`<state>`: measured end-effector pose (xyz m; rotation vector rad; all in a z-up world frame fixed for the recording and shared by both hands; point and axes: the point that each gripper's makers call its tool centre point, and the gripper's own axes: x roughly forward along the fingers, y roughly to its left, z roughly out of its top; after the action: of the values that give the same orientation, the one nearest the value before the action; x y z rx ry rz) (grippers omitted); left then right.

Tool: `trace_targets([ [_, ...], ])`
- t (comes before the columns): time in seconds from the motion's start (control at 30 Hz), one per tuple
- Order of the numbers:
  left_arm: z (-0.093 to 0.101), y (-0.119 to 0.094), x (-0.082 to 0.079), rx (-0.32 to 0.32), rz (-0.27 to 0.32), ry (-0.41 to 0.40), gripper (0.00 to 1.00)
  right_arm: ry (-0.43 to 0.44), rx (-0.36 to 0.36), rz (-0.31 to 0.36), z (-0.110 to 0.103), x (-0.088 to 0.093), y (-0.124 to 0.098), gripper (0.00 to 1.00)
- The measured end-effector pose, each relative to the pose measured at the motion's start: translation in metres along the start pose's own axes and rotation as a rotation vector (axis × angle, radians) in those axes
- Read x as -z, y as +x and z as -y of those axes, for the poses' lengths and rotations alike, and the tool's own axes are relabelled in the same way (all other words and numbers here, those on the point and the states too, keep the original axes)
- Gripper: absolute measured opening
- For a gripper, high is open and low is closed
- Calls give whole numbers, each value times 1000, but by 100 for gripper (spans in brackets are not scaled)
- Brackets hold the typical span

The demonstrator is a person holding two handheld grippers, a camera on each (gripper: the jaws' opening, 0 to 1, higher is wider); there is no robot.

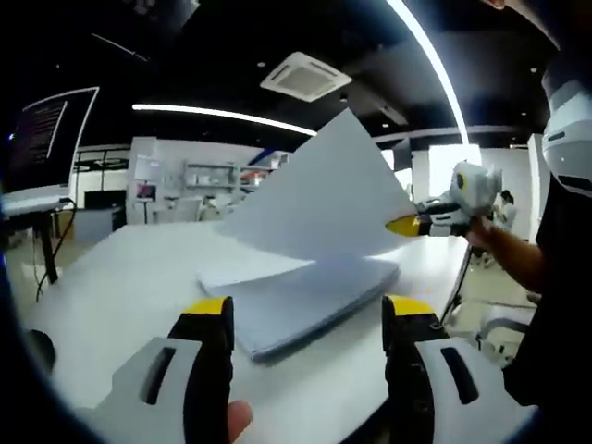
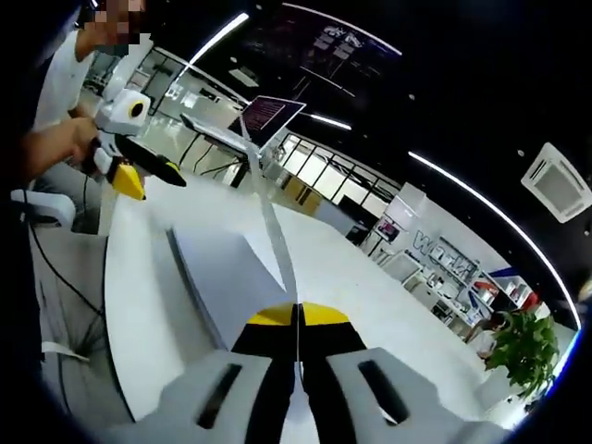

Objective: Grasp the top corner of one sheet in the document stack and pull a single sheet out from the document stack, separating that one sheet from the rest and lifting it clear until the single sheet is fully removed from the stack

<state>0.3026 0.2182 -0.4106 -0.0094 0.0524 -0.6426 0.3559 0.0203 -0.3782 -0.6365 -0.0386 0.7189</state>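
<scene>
The right hand-held gripper (image 2: 298, 314), clenched on the corner of a single white paper sheet (image 1: 319, 199), holds it slanting up above the white document stack (image 1: 310, 301) on the white table (image 1: 120, 287), while the left hand-held gripper (image 1: 310, 319) waits released just before the stack.

White table (image 1: 120, 277), dark ceiling, strip lights (image 1: 222, 115), ceiling vent (image 1: 304, 77), potted plant (image 2: 527, 351)

White worktop (image 1: 120, 287) — one document stack (image 1: 305, 301) lies flat on it, near its right edge.
</scene>
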Motion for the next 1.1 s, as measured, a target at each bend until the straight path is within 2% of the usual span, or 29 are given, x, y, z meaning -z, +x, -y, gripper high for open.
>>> trace_targets([
  [0.13, 3, 2, 7, 18, -27, -1, 65, 30, 13, 12, 11, -6, -6, 2],
  [0.17, 4, 3, 10, 19, -36, 0, 65, 66, 21, 22, 16, -9, -8, 2],
  [0.2, 4, 4, 12, 21, -43, 2, 65, 120, 23, 30, 19, -11, -9, 2],
  [0.3, 8, 7, 15, 35, -64, 24, 65, 330, -53, 108, 29, -26, -15, 2],
  [0.37, 12, 8, 13, 57, -65, 38, 65, 399, -65, 139, 39, -31, -20, 2],
  [0.53, 14, 6, 12, 77, -74, 57, 65, 382, -55, 118, 52, -28, -29, 2],
  [0.67, 11, 1, 14, 67, -80, 61, 64, 347, -47, 63, 57, -20, -31, 2],
  [0.8, 6, -3, 15, 47, -72, 48, 64, 348, -46, 48, 62, -15, -31, 2],
  [1.0, 1, -8, 13, 32, -76, 45, 63, 344, -70, 82, 69, -33, -37, 2],
  [1.1, -1, -10, 7, 22, -55, 50, 63, 391, -93, 141, 77, -49, -43, 2],
])
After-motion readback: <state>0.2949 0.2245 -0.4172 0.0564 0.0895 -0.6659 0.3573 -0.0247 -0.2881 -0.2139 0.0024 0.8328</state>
